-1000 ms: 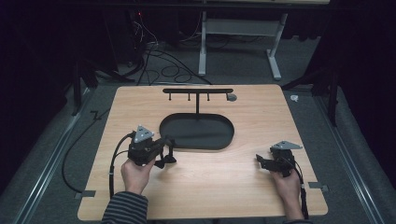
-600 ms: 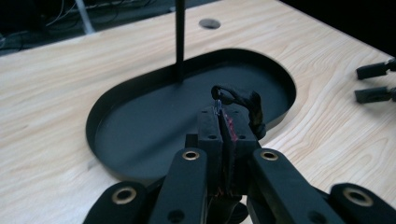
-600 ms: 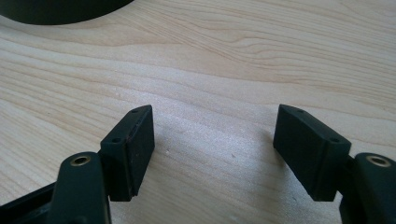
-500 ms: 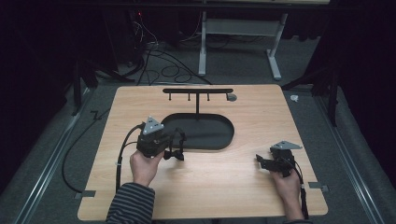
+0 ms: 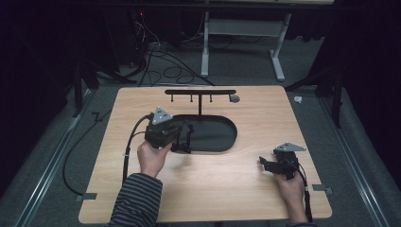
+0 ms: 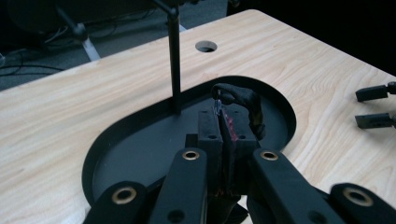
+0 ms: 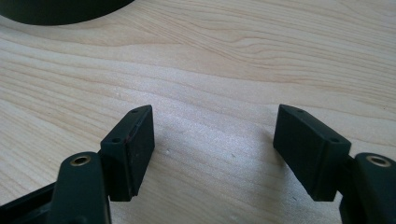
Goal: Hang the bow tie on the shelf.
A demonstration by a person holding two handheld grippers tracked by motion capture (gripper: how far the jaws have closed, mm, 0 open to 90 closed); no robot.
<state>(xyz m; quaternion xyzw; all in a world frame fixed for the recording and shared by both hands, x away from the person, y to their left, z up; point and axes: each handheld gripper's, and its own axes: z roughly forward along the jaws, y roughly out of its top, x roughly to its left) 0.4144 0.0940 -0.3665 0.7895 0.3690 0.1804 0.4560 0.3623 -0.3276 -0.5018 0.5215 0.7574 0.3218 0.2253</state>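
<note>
A black stand has an oval base (image 5: pixel 217 139) and a thin post (image 6: pixel 174 60) that carries a crossbar with small hooks (image 5: pixel 199 91). My left gripper (image 5: pixel 186 138) hovers over the left part of that base. Its jaws are shut on a small red tag (image 6: pixel 229 127), seen in the left gripper view, where the left gripper (image 6: pixel 223 120) points past the post. A little metal ring (image 6: pixel 217 106) and a black strap loop (image 6: pixel 243 98) stick up from the tag. My right gripper (image 5: pixel 265 163) rests low at the table's right front. In its own view the right gripper (image 7: pixel 212 135) is open over bare wood.
The wooden table (image 5: pixel 265 118) has a round grey-capped hole (image 5: pixel 234 99) near the crossbar's right end. Cables trail off the table's left edge (image 5: pixel 127 151). The floor behind holds cables and a white desk frame (image 5: pixel 241 42). The right gripper's fingers (image 6: pixel 373 106) show far right in the left gripper view.
My left hand has moved right and upward with the tag, from beside the base's left rim to over the base. The right hand has stayed where it was.
</note>
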